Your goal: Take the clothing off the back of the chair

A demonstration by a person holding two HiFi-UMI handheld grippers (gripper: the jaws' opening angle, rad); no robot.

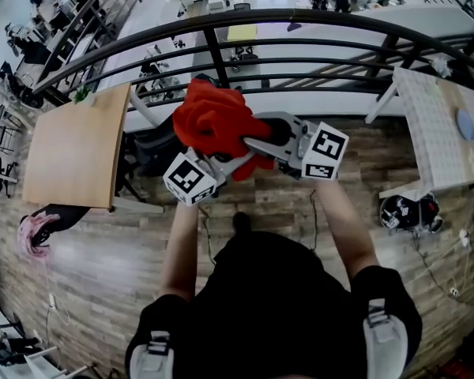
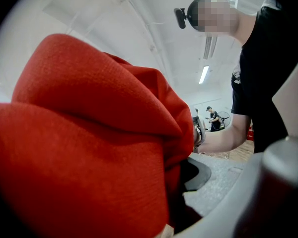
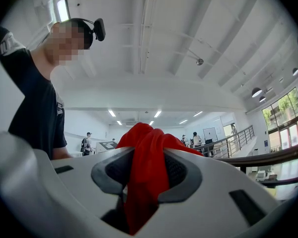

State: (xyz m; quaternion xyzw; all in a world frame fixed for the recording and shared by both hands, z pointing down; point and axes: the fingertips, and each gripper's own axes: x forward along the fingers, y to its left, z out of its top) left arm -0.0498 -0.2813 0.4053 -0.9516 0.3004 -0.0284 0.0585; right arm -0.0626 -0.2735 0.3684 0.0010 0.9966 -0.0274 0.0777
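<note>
Red knit clothing (image 1: 213, 121): soft, light, limp; likely bunches and slips, not fragile. Bundle sits between both claws, seemingly clear of dark chair (image 1: 150, 152) beyond left one. Grip: right gripper (image 3: 148, 170) narrow, pinching fold between pads; left gripper (image 1: 229, 160) spread wide, cloth heaped across jaws, no pinch seen. Best hold: thick gathered fold, deep in pads.
</note>
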